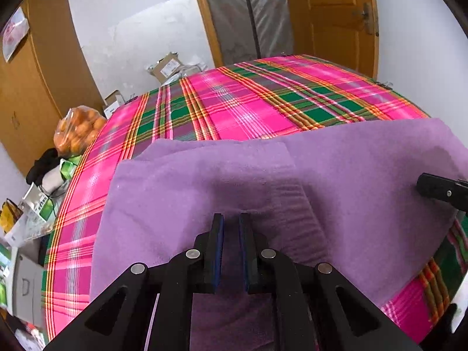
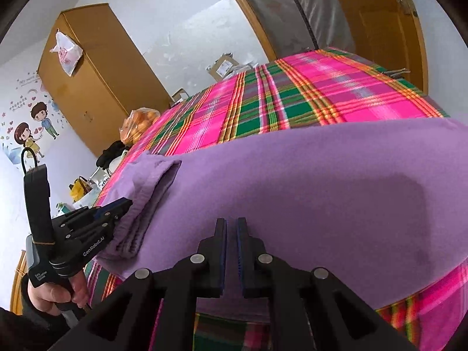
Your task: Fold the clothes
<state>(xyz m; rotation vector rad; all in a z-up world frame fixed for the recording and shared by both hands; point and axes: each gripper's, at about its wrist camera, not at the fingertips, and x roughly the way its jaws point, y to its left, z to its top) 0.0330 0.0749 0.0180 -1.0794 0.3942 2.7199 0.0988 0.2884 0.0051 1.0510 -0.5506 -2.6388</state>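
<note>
One bed (image 1: 263, 99), covered by a plaid sheet in pink, green and orange, is recorded across both views

One wooden wardrobe (image 2: 96, 87) is seen against the far wall, with one white plastic bag (image 2: 66, 53) hung at its top; one wooden door (image 1: 336, 14) is seen behind the bed

One purple garment (image 1: 365, 175), soft and fleecy, is laid on the near part of the bed; in the right wrist view a folded layer with a ribbed hem (image 2: 146, 187) is shown at its left end, resting on the main body of the cloth

Two grippers are counted. The left gripper (image 1: 231, 219) is held just above the garment's folded layer, its blue-padded fingers (image 1: 218, 242) drawn close with a narrow gap, and no cloth is seen between them. The right gripper (image 2: 232, 222) is held over the flat middle of the garment, its fingers likewise nearly together with only a slit between them, nothing clamped

One bag of oranges (image 1: 79, 131) is noted beside the bed's left edge, and two cardboard boxes (image 1: 168, 65) are seen beyond the far edge

One cartoon wall sticker (image 2: 32, 131) of two figures is shown on the left wall
</note>
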